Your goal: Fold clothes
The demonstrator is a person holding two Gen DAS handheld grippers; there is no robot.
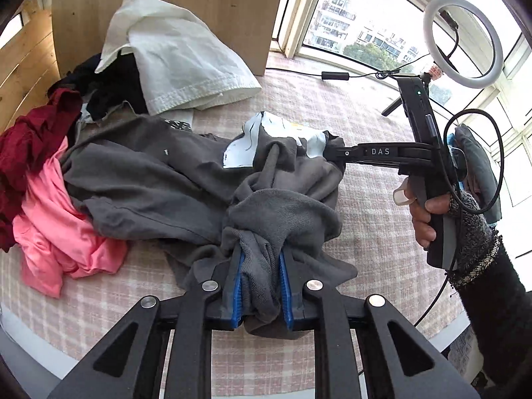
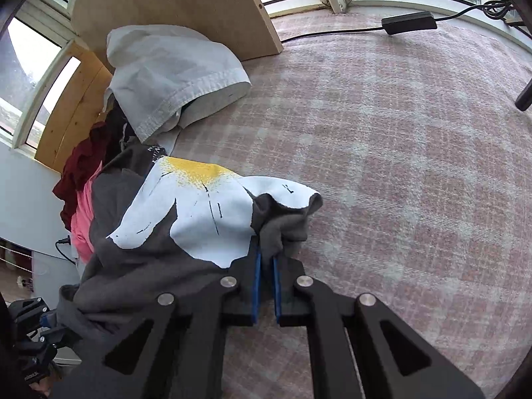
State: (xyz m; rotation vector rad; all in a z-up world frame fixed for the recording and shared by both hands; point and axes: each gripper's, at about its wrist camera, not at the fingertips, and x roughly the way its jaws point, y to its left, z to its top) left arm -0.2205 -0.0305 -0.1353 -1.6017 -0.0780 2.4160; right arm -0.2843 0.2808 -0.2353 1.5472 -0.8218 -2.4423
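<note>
A grey T-shirt (image 1: pixel 143 179) with a white and yellow flower print (image 2: pixel 199 212) lies crumpled on the pink checked tablecloth (image 2: pixel 399 166). My left gripper (image 1: pixel 262 257) is shut on a bunched fold of its grey cloth, which fills the gap between the blue pads (image 1: pixel 240 282). My right gripper (image 2: pixel 266 259) is shut on another edge of the same shirt, just beside the print. In the left wrist view the right gripper (image 1: pixel 332 153) comes in from the right, held by a gloved hand (image 1: pixel 432 219), and pinches the shirt's far edge.
A pile of clothes lies left of the shirt: a pink garment (image 1: pixel 60 239), a dark red one (image 1: pixel 30 146), a black one (image 1: pixel 109 89) and a white one (image 1: pixel 179 56). A wooden board (image 2: pixel 173 3) stands behind. A ring light (image 1: pixel 464 40) and a cable box (image 2: pixel 409 23) sit near the window.
</note>
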